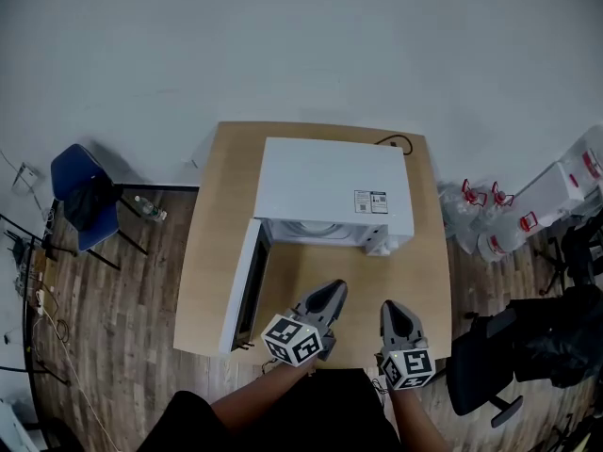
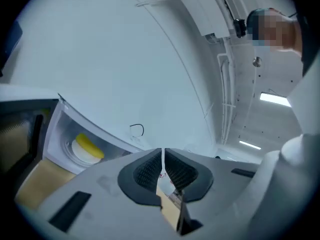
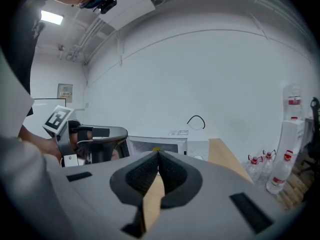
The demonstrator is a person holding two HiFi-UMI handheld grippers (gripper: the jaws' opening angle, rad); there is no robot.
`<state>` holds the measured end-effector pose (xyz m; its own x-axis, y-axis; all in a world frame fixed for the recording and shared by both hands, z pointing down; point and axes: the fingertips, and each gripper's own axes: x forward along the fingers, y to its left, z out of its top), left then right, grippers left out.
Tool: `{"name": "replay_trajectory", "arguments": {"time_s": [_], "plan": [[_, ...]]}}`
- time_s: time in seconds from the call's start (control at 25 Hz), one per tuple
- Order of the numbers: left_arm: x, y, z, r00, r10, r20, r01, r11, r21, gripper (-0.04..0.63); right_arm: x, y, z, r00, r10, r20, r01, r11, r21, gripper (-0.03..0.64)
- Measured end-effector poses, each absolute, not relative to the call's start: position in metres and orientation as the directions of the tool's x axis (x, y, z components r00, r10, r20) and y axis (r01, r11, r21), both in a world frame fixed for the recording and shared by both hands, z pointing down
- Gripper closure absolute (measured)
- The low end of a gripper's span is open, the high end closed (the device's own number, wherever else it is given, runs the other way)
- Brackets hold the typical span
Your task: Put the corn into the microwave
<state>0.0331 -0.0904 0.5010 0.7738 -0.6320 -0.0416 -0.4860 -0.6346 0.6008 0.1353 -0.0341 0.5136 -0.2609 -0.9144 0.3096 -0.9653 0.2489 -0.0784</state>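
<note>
So the corn [image 2: 89, 145] is sitting on a white plate [image 2: 80, 156] inside the microwave [image 1: 334, 191], and the door [image 1: 243, 285] is swung wide open on the left. My left gripper [image 1: 327, 295] and right gripper [image 1: 396, 311] are both pinched closed with nothing in them, side by side over the table [image 1: 212, 252] near its front edge. There's bare wood in front of the cavity, and the open door is close to my left gripper.

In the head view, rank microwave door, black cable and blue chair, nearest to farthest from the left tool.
1. Microwave door, open, just left of the left tool.
2. Black cable, behind the microwave.
3. Blue chair, far left on the floor.
</note>
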Motion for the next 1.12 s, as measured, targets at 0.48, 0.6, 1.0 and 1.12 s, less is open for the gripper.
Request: {"name": "replay_trajectory", "arguments": {"time_s": [0.48,0.6,1.0,1.12], "plan": [[-0.004,0.009,0.460,0.727,-0.686,0.019,-0.654,-0.684,0.323,0.572,0.102,0.034,0.470,-0.238,-0.942,0.237,-0.971,0.232,-0.054,0.557],[-0.004,0.030,0.462,0.712,-0.702,0.036,-0.677,-0.671,0.303,0.572,0.100,0.049,0.471,-0.252,-0.938,0.237,-0.967,0.249,-0.045,0.557],[-0.009,0.081,0.452,0.599,-0.797,0.084,-0.785,-0.563,0.259,0.572,0.107,0.093,0.456,-0.346,-0.911,0.226,-0.937,0.349,-0.028,0.557],[-0.001,0.100,0.450,0.575,-0.813,0.087,-0.805,-0.545,0.234,0.572,0.118,0.108,0.451,-0.346,-0.916,0.202,-0.937,0.349,-0.025,0.557]]}}
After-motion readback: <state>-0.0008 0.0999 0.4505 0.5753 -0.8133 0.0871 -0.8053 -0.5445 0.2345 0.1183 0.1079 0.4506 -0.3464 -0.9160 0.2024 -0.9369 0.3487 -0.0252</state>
